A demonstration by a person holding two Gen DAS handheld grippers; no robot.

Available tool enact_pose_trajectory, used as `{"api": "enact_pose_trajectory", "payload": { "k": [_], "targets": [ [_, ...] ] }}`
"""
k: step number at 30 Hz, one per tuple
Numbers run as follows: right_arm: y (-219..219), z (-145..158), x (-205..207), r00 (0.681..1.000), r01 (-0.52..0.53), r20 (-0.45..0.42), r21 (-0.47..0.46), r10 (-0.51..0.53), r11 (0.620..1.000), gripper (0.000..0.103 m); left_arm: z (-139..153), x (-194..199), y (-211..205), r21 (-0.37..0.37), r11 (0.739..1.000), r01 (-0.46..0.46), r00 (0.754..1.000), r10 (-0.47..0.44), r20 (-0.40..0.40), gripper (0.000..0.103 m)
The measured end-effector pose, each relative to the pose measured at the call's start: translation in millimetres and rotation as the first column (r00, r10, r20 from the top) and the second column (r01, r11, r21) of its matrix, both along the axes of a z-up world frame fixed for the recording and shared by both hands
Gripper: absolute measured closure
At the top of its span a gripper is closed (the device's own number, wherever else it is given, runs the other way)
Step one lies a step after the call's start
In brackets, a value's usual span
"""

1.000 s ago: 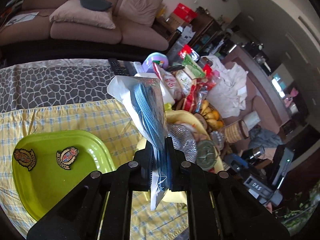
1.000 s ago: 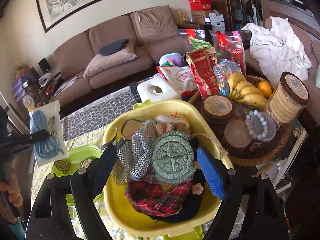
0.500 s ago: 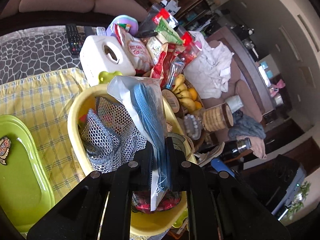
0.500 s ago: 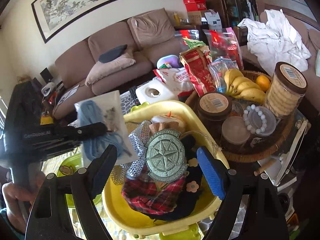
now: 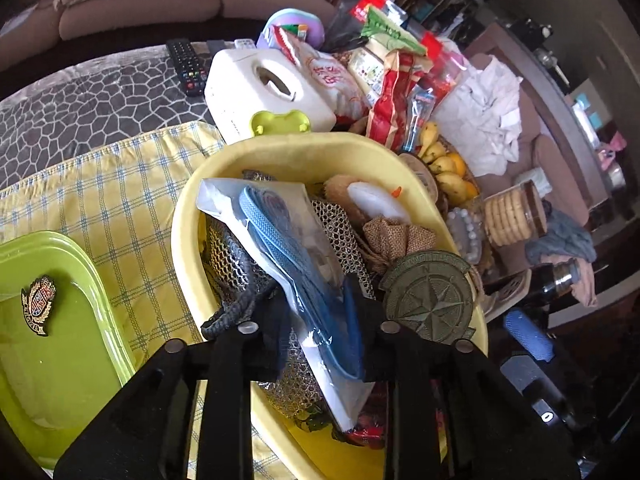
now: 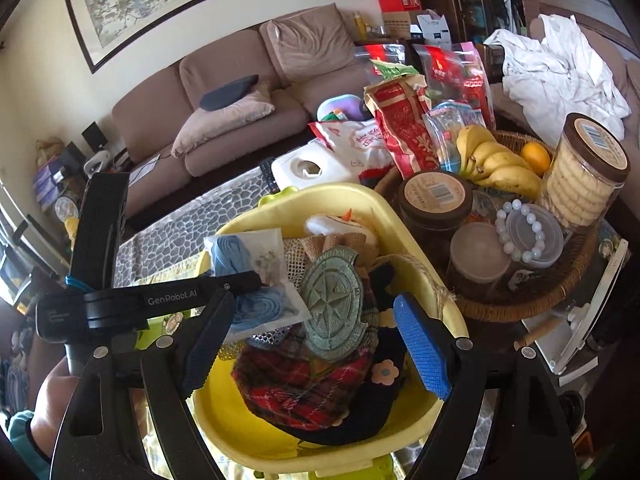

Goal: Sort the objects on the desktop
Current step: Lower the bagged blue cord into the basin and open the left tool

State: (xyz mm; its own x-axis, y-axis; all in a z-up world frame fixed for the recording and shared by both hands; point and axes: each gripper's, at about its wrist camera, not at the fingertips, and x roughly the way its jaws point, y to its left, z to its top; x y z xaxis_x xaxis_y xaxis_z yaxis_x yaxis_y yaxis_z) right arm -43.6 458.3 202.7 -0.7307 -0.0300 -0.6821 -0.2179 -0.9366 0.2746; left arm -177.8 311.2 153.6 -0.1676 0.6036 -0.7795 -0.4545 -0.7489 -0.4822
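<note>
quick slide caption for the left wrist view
Left tongs lower a bagged blue cord into the crowded yellow bin.

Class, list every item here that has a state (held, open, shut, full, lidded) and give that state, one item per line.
Left gripper: shut on the plastic bag.
Plastic bag: sealed, blue cord inside, held over the yellow tub.
Right gripper: open, holding nothing.
Yellow tub: piled full.
Green tray: holds a badge.
Cookie jar: lidded, full.
Brown jar: lidded.
</note>
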Motion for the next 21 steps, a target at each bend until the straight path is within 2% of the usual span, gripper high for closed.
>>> {"api": "enact_pose_trajectory", "payload": {
  "k": [3,8,11,13,14,15,21],
  "targets": [
    [1,1,2,1.0,0.001,-0.007,-0.004,-0.001,1.0,0.019,14,0,-13,0.018,0.999,-0.027,0.999,0.028,-0.027,0.054],
    [4,2,4,1.0,0.002,-0.016,-0.013,-0.002,1.0,0.019,41,4,-26,0.006,0.998,-0.056,0.993,0.056,-0.103,0.053],
    [4,3,5,1.0,-0.001,-0.021,-0.012,0.001,1.0,0.019,55,7,-29,0.055,0.997,-0.053,0.99,0.06,-0.131,0.054],
    [3,4,5,1.0,-0.004,-0.024,-0.01,0.004,1.0,0.019,56,10,-21,0.065,0.998,-0.005,0.993,0.013,-0.115,0.071],
    [3,5,5,1.0,-0.004,-0.025,-0.009,0.004,1.0,0.019,52,11,-13,0.053,0.998,0.022,0.995,-0.017,-0.097,0.085],
    [3,4,5,1.0,-0.004,-0.025,-0.009,0.004,1.0,0.019,48,13,-6,0.043,0.998,0.044,0.996,-0.04,-0.077,0.088],
    [1,4,5,1.0,-0.01,-0.02,-0.014,0.01,1.0,0.019,5,13,9,-0.024,0.999,0.029,0.999,-0.029,0.019,0.089]
  ]
}}
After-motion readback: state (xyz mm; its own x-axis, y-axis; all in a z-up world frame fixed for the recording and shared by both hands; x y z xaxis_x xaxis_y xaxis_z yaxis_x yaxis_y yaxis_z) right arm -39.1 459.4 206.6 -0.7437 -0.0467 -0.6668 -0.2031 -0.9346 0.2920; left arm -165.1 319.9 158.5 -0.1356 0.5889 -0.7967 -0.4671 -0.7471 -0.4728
